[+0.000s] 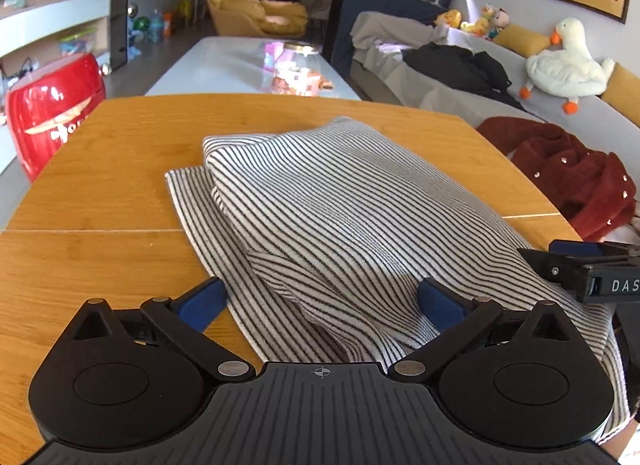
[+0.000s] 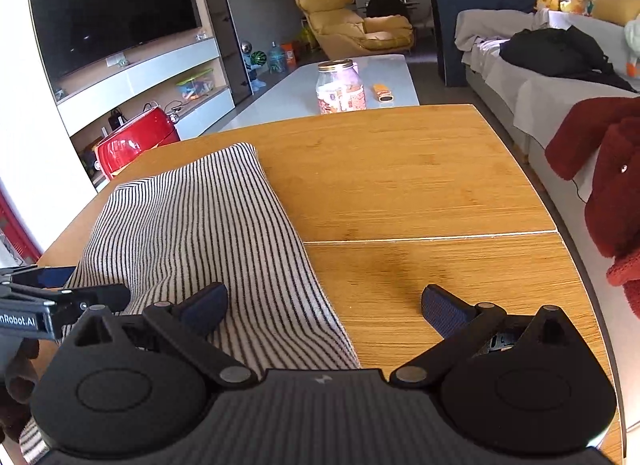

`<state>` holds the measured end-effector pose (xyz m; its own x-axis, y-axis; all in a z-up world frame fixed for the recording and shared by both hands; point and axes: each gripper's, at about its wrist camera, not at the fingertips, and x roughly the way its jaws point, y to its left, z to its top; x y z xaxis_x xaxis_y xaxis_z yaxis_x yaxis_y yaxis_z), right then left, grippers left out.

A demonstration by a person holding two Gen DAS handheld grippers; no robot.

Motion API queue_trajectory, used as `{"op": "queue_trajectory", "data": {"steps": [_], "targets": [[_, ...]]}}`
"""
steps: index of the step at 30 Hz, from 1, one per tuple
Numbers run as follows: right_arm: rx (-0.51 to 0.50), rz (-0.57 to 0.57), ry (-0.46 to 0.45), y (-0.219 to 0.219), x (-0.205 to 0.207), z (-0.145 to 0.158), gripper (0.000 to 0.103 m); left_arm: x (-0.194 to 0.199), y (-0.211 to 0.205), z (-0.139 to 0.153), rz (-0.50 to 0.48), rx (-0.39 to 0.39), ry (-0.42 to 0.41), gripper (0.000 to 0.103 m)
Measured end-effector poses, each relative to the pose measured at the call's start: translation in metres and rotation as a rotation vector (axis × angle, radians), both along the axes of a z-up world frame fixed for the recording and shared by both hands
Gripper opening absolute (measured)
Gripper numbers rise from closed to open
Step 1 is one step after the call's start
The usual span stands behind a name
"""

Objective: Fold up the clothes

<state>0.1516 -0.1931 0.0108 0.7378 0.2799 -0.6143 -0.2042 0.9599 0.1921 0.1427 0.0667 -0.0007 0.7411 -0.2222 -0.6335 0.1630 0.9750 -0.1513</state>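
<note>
Both grippers, left (image 1: 322, 299) and right (image 2: 324, 305), released over shirt (image 1: 340, 201); careless regrasp could snag only top layer, undoing fold.

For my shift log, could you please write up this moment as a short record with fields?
garment: black-and-white striped knit garment, partly folded, layers stacked
surface: orange-brown wooden table, a seam line running across it
left gripper: jaws open, one on each side of the garment's near edge, gripping nothing
right gripper: jaws open, astride the garment's right edge, gripping nothing
off the table: dark red fuzzy garment on the grey sofa
fold state: unfinished, near end bunched
</note>
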Motion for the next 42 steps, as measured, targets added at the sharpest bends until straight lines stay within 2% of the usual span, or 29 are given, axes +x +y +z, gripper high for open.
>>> {"op": "queue_trajectory", "data": {"steps": [5, 13, 18, 20, 21, 22, 25, 26, 29, 30, 31, 34, 37, 40, 42], "targets": [[0.022, -0.022, -0.007, -0.004, -0.003, -0.001, 0.103, -0.001, 0.003, 0.002, -0.003, -0.026, -0.007, 0.103], [-0.001, -0.02, -0.004, 0.002, 0.003, -0.001, 0.103, 0.001, 0.004, 0.002, -0.006, -0.039, -0.01, 0.103], [-0.02, 0.002, 0.0, 0.008, 0.015, -0.001, 0.103, 0.003, 0.014, 0.003, -0.005, -0.018, -0.01, 0.103], [-0.034, 0.008, -0.008, 0.007, 0.014, 0.0, 0.103, -0.001, 0.024, 0.008, 0.015, 0.027, -0.035, 0.103], [-0.077, 0.016, -0.047, 0.007, 0.011, 0.004, 0.103, -0.003, 0.029, 0.01, 0.025, 0.049, -0.048, 0.103], [-0.131, 0.025, -0.094, 0.006, 0.007, 0.007, 0.103, -0.005, 0.034, 0.013, 0.035, 0.072, -0.061, 0.103], [-0.334, 0.051, -0.313, 0.002, -0.01, 0.017, 0.103, -0.01, 0.056, 0.026, 0.05, 0.218, -0.134, 0.103], [-0.363, 0.066, -0.334, -0.002, -0.009, 0.019, 0.103, -0.01, 0.066, 0.031, 0.07, 0.274, -0.165, 0.103], [-0.258, 0.078, -0.274, -0.027, 0.008, 0.019, 0.103, -0.003, 0.099, 0.038, 0.135, 0.381, -0.241, 0.103], [-0.237, 0.071, -0.249, -0.033, 0.015, 0.017, 0.103, 0.0, 0.109, 0.039, 0.154, 0.387, -0.243, 0.103], [-0.216, 0.064, -0.225, -0.04, 0.022, 0.015, 0.103, 0.004, 0.121, 0.037, 0.174, 0.379, -0.234, 0.103], [-0.299, 0.122, -0.258, -0.043, 0.039, 0.012, 0.103, 0.017, 0.151, 0.023, 0.2, 0.317, -0.176, 0.103], [-0.304, 0.218, -0.22, -0.05, 0.064, 0.009, 0.103, 0.03, 0.176, 0.01, 0.23, 0.208, -0.094, 0.103], [-0.169, 0.247, -0.152, -0.073, 0.088, 0.005, 0.103, 0.034, 0.197, 0.009, 0.276, 0.031, -0.085, 0.103], [-0.061, 0.257, -0.112, -0.089, 0.1, 0.004, 0.103, 0.034, 0.194, 0.007, 0.268, 0.014, -0.083, 0.103]]}}
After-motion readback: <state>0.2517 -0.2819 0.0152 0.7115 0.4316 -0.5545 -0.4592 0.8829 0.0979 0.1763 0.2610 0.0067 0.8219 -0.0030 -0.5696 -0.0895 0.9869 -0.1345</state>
